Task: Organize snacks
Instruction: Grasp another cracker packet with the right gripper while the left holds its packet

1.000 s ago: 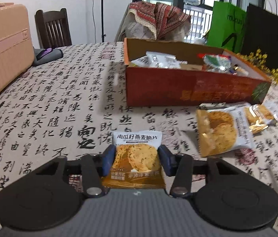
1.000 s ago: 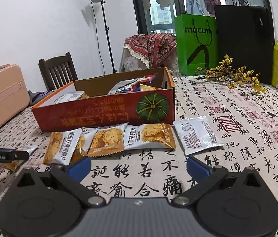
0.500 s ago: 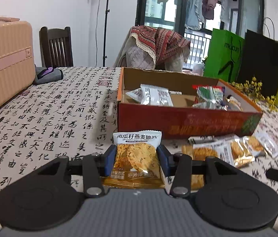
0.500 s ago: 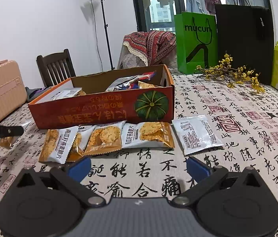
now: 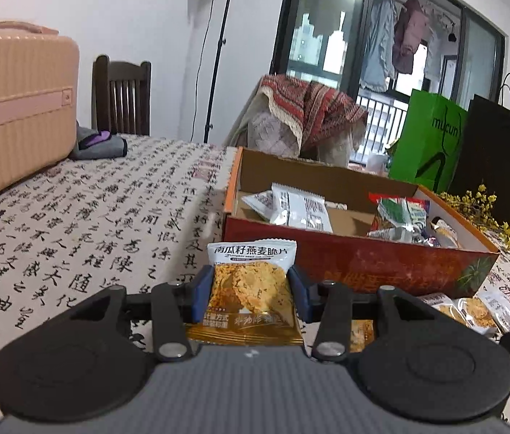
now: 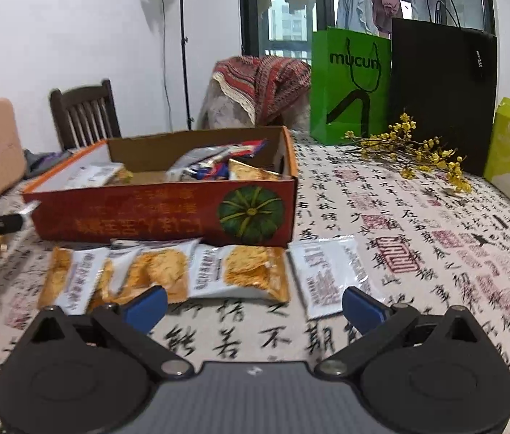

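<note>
A cracker packet (image 5: 251,289) is clamped upright between the blue pads of the left gripper (image 5: 250,285), with the red snack box (image 5: 356,264) just ahead and slightly right. The right gripper (image 6: 255,303) is held wide open, nothing between its jaws; loose packets (image 6: 240,271) are seen just ahead, along the box front.

The setting was a home dining room: a table (image 6: 417,224) under a calligraphy-print cloth, wooden chairs (image 5: 121,99), a pink suitcase (image 5: 12,108), shopping bags (image 6: 351,83), and laundry (image 5: 396,39) that hung beyond a balcony window (image 5: 331,36).
</note>
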`<state>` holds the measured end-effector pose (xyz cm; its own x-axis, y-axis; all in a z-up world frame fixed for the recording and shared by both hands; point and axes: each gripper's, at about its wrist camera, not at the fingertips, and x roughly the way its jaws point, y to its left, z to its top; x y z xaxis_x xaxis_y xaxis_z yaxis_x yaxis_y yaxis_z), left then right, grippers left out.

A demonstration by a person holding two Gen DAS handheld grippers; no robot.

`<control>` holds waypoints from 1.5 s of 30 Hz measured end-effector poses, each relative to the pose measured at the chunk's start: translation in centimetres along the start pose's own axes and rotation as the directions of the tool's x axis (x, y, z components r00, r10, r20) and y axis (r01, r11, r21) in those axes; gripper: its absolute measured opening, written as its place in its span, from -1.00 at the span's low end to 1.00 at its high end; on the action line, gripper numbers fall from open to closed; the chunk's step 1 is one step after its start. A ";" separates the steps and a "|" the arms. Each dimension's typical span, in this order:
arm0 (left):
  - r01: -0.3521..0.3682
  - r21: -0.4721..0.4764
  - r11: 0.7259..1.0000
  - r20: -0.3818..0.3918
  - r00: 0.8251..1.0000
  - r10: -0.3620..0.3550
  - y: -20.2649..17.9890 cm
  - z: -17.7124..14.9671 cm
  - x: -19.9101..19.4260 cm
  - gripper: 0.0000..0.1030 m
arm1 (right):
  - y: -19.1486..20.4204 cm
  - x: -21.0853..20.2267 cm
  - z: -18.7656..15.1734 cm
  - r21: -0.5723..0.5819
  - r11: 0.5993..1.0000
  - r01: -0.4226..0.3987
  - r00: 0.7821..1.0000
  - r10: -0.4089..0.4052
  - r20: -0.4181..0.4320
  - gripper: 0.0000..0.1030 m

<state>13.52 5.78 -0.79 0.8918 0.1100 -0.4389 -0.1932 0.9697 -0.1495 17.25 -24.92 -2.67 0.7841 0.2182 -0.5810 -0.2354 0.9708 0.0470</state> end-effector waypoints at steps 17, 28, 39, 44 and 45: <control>0.029 0.041 0.999 0.032 0.999 -0.031 -0.7 -0.6 -0.6 -0.09 | 1.0 7.0 3.0 -0.075 0.997 0.022 0.989 -0.032 -0.145 0.99; 0.050 0.036 0.998 0.038 0.998 -0.051 -0.6 -0.5 -0.7 -0.08 | 1.9 7.2 2.5 -0.095 0.992 -0.086 0.988 0.073 -0.134 0.77; 0.052 0.031 0.998 0.037 0.998 -0.054 -0.6 -0.6 -0.8 -0.08 | 1.5 4.9 2.3 -0.069 0.992 -0.104 0.993 0.099 -0.070 0.10; 0.056 0.020 0.998 0.038 0.998 -0.057 -0.5 -0.4 -0.9 -0.08 | 0.8 3.4 2.2 -0.038 0.993 -0.115 0.993 0.114 -0.025 -0.20; 0.057 0.019 0.998 0.038 0.998 -0.058 -0.5 -0.4 -1.0 -0.08 | 0.7 3.0 2.2 -0.028 0.992 -0.120 0.993 0.120 -0.016 -0.27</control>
<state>12.56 5.11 -0.65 0.9164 0.0616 -0.3956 -0.1339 0.9784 -0.1577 20.75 -23.38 -2.59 0.7408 0.3316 -0.5842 -0.3440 0.9343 0.0941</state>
